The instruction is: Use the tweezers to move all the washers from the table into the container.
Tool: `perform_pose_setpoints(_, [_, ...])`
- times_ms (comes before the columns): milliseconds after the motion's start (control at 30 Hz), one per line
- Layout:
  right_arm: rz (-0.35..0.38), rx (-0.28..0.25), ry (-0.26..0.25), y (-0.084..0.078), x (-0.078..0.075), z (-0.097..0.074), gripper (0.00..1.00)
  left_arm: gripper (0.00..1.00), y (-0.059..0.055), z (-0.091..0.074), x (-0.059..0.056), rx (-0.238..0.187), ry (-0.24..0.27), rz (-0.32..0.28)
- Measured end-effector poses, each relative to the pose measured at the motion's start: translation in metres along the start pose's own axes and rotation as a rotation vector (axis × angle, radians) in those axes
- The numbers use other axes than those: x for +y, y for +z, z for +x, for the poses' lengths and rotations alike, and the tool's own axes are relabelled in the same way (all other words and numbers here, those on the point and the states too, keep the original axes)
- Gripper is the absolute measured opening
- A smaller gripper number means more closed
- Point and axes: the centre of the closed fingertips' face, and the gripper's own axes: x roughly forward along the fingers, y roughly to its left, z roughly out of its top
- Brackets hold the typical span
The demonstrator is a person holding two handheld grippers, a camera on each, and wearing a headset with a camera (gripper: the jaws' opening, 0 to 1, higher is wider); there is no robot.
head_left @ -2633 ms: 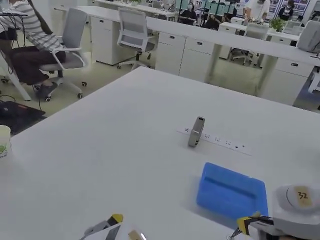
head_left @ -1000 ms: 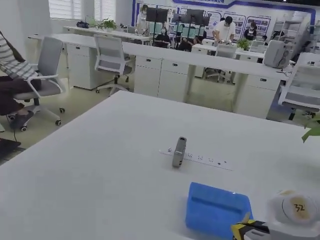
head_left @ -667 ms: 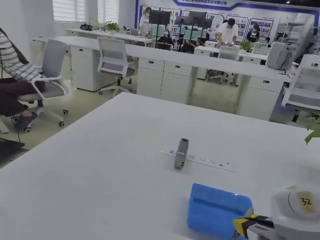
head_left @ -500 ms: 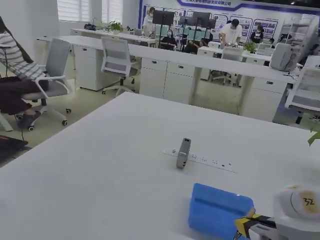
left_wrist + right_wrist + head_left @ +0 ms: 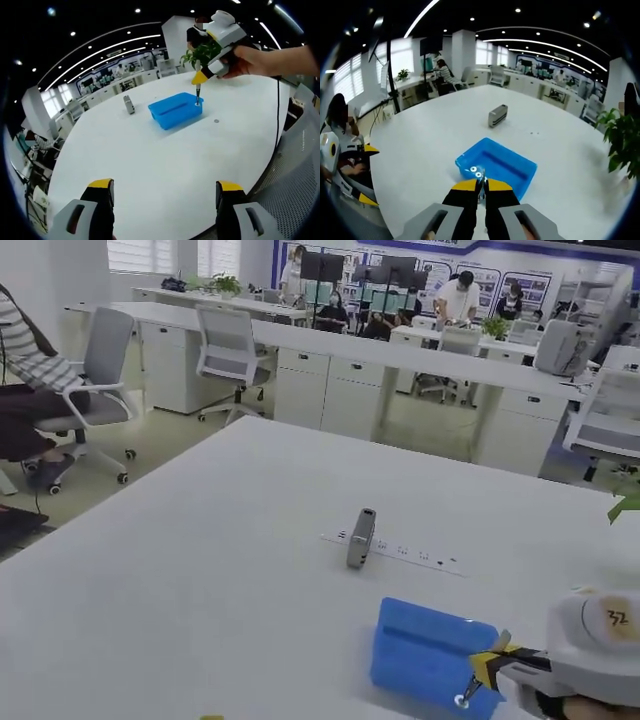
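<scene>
Right gripper (image 5: pixel 481 187): jaws pressed together, clamped on the tweezers (image 5: pixel 197 94), which stick out past the yellow tips. The tweezers' tip sits right over the near edge of the blue container (image 5: pixel 425 650). In the head view 1 small ring, a washer (image 5: pixel 463 700), shows at that tip. I can't tell whether it is touching the container rim. My hand (image 5: pixel 255 57) wraps the right gripper's body, seen in the left gripper view.

Left gripper (image 5: pixel 165 192): jaws wide apart, nothing between them, held low over the near side of the white table (image 5: pixel 200 570), well apart from the container.

1 more washer (image 5: pixel 216 121) lies flat on the table just beside the container, on the side toward my right gripper. The right gripper view shows a small shiny bit inside the container near the tip, too small to tell what it is.

A small grey box (image 5: pixel 360 537) stands upright on the table beyond the container, next to a socket strip (image 5: pixel 420 555) set flush in the table. A green plant (image 5: pixel 620 135) is off the table's far right.
</scene>
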Motion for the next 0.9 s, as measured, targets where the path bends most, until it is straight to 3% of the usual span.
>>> perform_pose_setpoints(433, [0.013, -0.017, -0.041, 0.013, -0.024, 0.017, 0.0, 0.85, -0.003, 0.003, -0.012, 0.025, -0.057, 0.027])
perform_pose_setpoints(700, [-0.01, -0.018, -0.071, 0.012, -0.041, 0.041, 0.0, 0.85, -0.002, 0.003, -0.007, 0.019, -0.041, -0.002])
perform_pose_setpoints(900, [0.002, -0.015, -0.065, 0.008, -0.05, 0.053, 0.0, 0.84, -0.003, 0.004, -0.005, 0.026, -0.031, -0.005])
